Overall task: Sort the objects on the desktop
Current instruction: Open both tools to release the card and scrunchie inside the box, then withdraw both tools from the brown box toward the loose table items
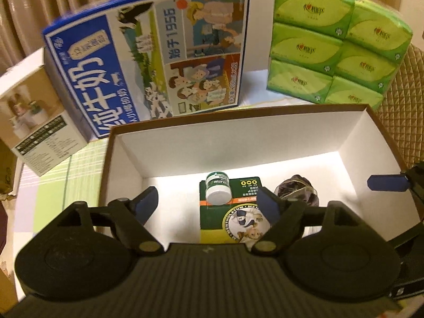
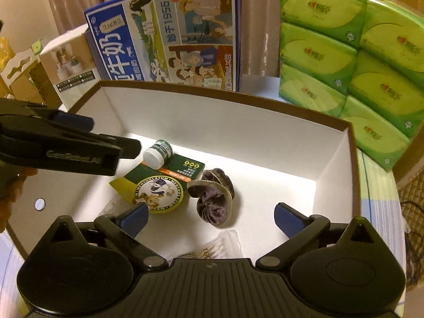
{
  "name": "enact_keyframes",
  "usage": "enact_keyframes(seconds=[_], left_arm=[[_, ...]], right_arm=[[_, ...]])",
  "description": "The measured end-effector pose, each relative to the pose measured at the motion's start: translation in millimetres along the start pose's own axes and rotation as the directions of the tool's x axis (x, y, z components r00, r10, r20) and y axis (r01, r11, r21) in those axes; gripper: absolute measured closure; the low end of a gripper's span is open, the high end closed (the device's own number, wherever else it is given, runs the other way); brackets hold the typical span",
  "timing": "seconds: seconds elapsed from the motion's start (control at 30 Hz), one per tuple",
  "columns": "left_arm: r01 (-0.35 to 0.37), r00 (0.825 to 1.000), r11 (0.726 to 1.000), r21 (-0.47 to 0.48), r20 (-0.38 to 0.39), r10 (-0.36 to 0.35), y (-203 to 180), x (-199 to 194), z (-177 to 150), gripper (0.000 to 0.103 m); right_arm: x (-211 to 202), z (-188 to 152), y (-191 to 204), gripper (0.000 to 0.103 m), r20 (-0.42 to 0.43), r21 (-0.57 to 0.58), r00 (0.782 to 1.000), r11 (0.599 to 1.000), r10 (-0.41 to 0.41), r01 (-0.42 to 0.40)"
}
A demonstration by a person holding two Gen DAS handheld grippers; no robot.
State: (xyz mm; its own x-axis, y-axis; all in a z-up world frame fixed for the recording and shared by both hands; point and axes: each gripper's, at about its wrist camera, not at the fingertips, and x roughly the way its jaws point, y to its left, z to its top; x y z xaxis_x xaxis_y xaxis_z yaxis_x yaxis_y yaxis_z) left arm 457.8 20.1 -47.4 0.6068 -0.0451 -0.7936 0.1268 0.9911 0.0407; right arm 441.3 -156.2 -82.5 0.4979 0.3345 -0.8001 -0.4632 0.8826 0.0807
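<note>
Both claws hang apart and empty over the white box (image 2: 217,122), holding the green Mentholatum carton (image 2: 159,182), rolled dark sock (image 2: 214,196) and small jar (image 2: 157,153). Left claw (image 1: 209,198) and right claw (image 2: 212,216) should lift straight clear of the walls

My left gripper (image 1: 209,201): matte black plastic, ribbed centre plate, two round side housings, brass-coloured pivot pins, dark blue finger pads (image 1: 144,201). My right gripper (image 2: 212,216): same build; grey embossed lettering shows on the left one's side.
</note>
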Motion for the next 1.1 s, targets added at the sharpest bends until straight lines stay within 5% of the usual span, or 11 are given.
enact_keyframes(seconds=[1.1], left_arm=[[-0.046, 0.998, 0.999, -0.016, 0.044, 0.046, 0, -125, -60, 0.022]], right_arm=[[-109, -40, 25, 0.002, 0.126, 0.023, 0.992, 1.000, -0.011, 0.009]])
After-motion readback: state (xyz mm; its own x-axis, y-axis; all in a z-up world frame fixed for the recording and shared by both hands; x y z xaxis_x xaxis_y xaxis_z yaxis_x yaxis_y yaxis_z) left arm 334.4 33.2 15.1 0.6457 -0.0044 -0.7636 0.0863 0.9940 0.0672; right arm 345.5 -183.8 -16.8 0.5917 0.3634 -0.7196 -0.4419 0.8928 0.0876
